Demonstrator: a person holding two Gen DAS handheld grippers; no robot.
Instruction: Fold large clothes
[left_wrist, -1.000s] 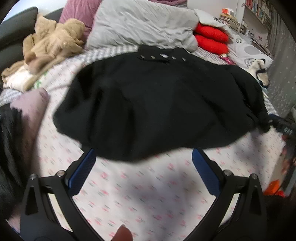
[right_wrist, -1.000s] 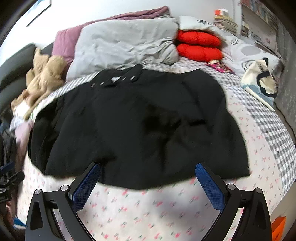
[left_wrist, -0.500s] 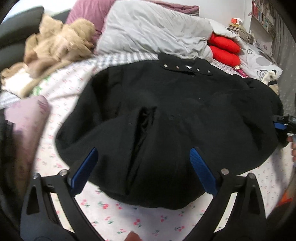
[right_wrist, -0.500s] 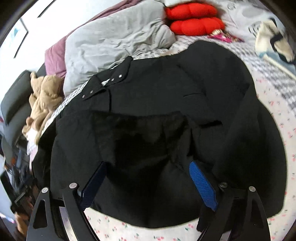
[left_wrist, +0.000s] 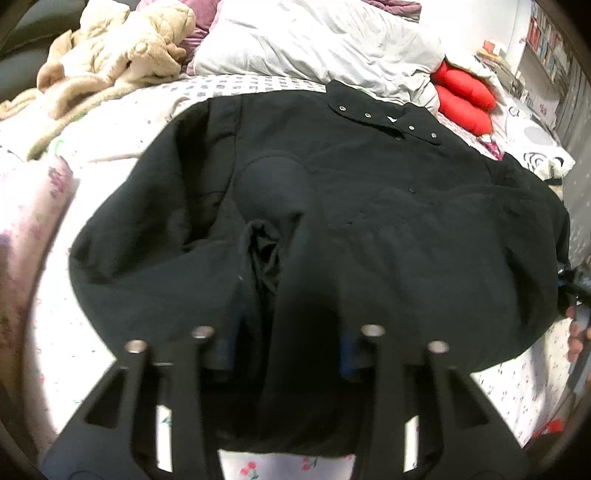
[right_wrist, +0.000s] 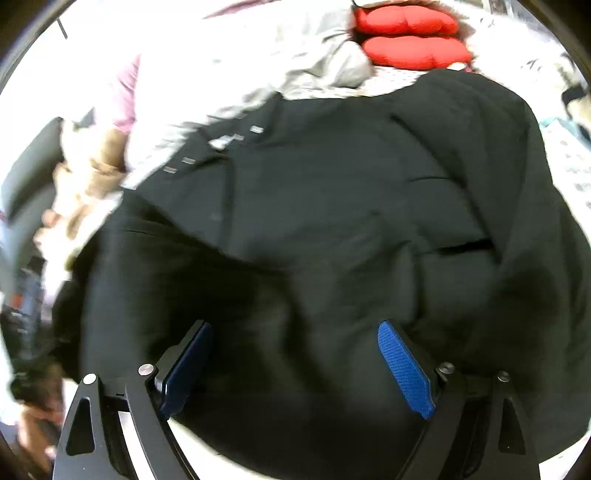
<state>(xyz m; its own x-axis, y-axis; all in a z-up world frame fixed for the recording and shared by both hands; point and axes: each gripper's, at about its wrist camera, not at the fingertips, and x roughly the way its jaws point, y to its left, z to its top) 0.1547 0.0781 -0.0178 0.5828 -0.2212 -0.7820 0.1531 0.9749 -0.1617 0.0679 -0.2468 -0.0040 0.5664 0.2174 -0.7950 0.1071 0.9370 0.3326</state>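
A large black jacket (left_wrist: 369, 206) lies spread on the bed, collar with metal snaps at the far side. My left gripper (left_wrist: 286, 347) is low at the jacket's near hem, its jaws closed in on a bunched ridge of the black fabric. The jacket fills the right wrist view (right_wrist: 332, 221). My right gripper (right_wrist: 295, 362) is over the jacket's near hem with its blue pads (right_wrist: 404, 369) wide apart, fabric lying between them but not pinched.
A floral bedsheet (left_wrist: 66, 332) covers the bed. A beige plush garment (left_wrist: 118, 62) lies at far left, a grey duvet (left_wrist: 325, 40) and red cushions (left_wrist: 461, 99) at the back. Shelves stand at the far right.
Both grippers moved forward and down onto the jacket's near hem. The left jaws closed from wide open onto a fold of fabric. The right jaws stay open.
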